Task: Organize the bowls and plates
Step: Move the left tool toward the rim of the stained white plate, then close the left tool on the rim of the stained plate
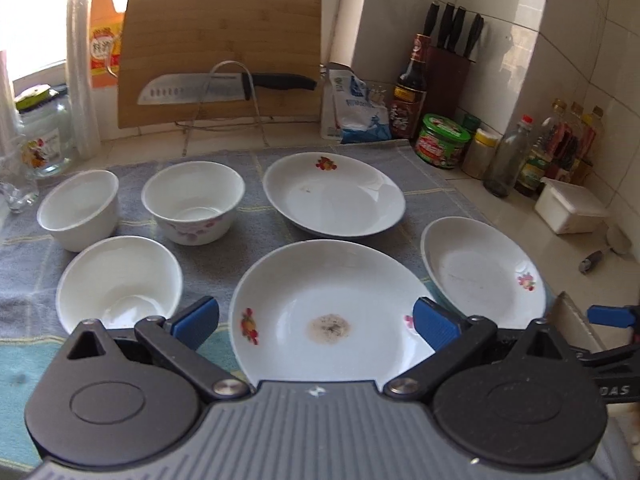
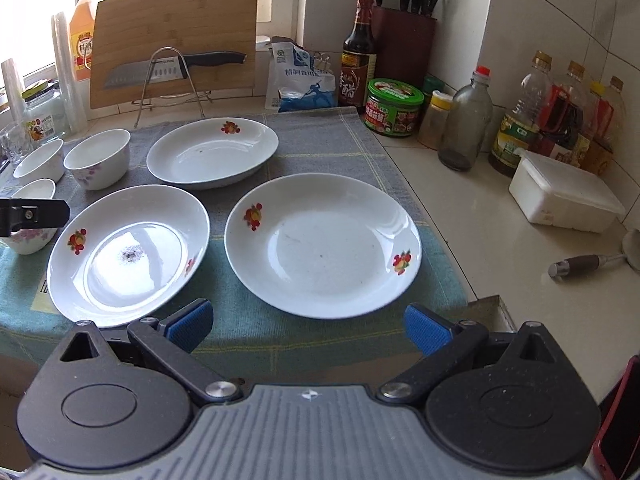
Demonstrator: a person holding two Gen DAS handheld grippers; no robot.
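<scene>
Hovering released and empty, left claw [image 1: 316, 322] faces the stained plate [image 1: 328, 308]; right claw [image 2: 308, 326], likewise spread, faces the near-right plate [image 2: 323, 244]. Plates and bowls [image 1: 193, 202] lie apart, unstacked, on a towel [image 2: 320, 136] cushioning the worktop [image 2: 480, 208].

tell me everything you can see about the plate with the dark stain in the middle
The stained plate is a shallow, round, white dish, glossy like ceramic, with small fruit motifs on its rim and a speckled brownish-grey patch at its centre. It lies flat and empty on the cloth, apart from the other plates. The left gripper hovers open above its near edge, apparently not touching it.
</scene>
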